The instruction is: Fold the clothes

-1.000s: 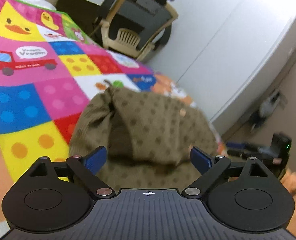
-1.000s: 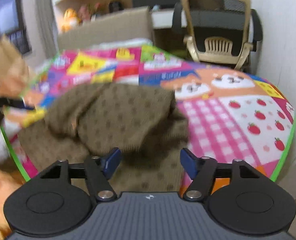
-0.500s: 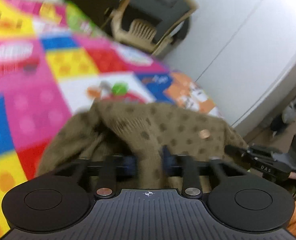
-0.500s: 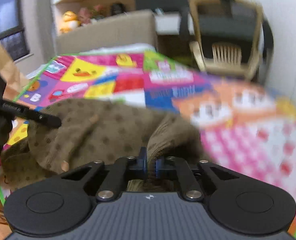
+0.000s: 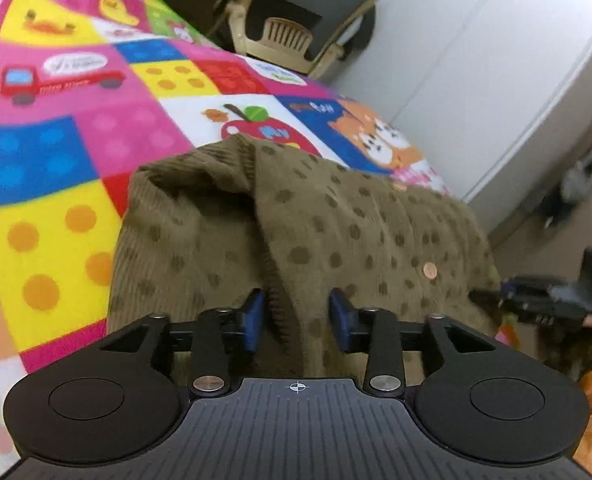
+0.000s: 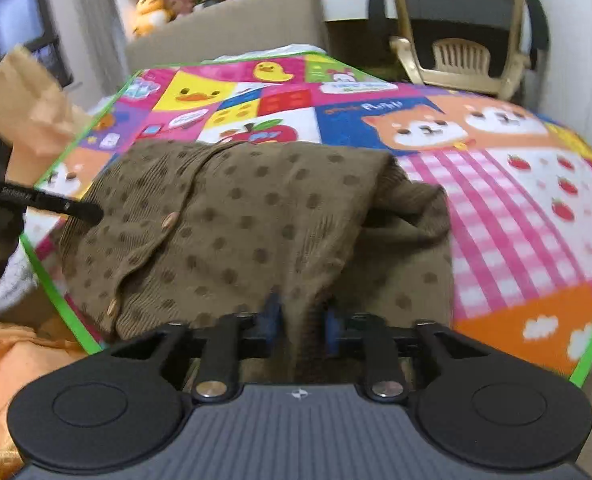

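Even, soft indoor light, no glare; both fisheye views bend strongly at the edges, with slight motion blur.

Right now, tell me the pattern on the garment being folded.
The cardigan is olive-brown knit with darker dots, clearest in the right wrist view.

Both the left gripper [image 5: 296, 320] and right gripper [image 6: 302, 320], clamped on the cardigan [image 6: 255, 220] half a second ago, have parted slightly around its cloth.
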